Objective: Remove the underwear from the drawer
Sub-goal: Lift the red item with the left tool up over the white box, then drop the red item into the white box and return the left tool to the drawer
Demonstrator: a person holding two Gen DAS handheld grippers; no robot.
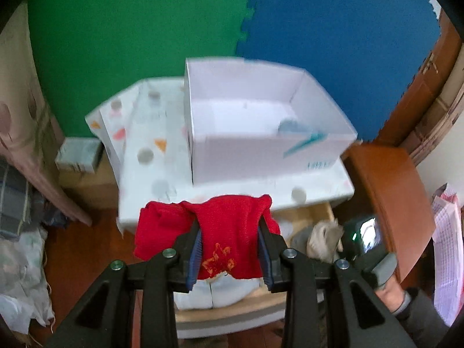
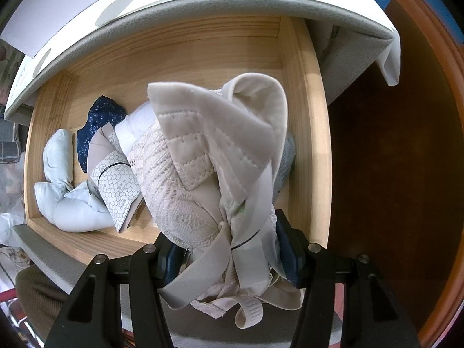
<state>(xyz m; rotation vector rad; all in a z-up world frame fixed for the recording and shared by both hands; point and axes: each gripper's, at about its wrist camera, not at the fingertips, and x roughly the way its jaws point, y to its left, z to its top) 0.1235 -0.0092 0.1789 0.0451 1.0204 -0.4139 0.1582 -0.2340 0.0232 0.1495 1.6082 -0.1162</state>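
Observation:
My left gripper is shut on red underwear with an orange print, held up above the open wooden drawer, in front of the white dresser top. In the right wrist view my right gripper points down into the drawer and is shut on a beige lace bra, whose straps bunch between the blue pads. A pale blue garment, a navy patterned one and a honeycomb-print band lie on the drawer floor. The right gripper's body and the beige bra also show in the left wrist view.
A white open cardboard box stands on the dresser top with spotted paper. Green and blue foam mats cover the wall behind. A brown wooden panel stands to the right, and boxes and bags crowd the floor at left.

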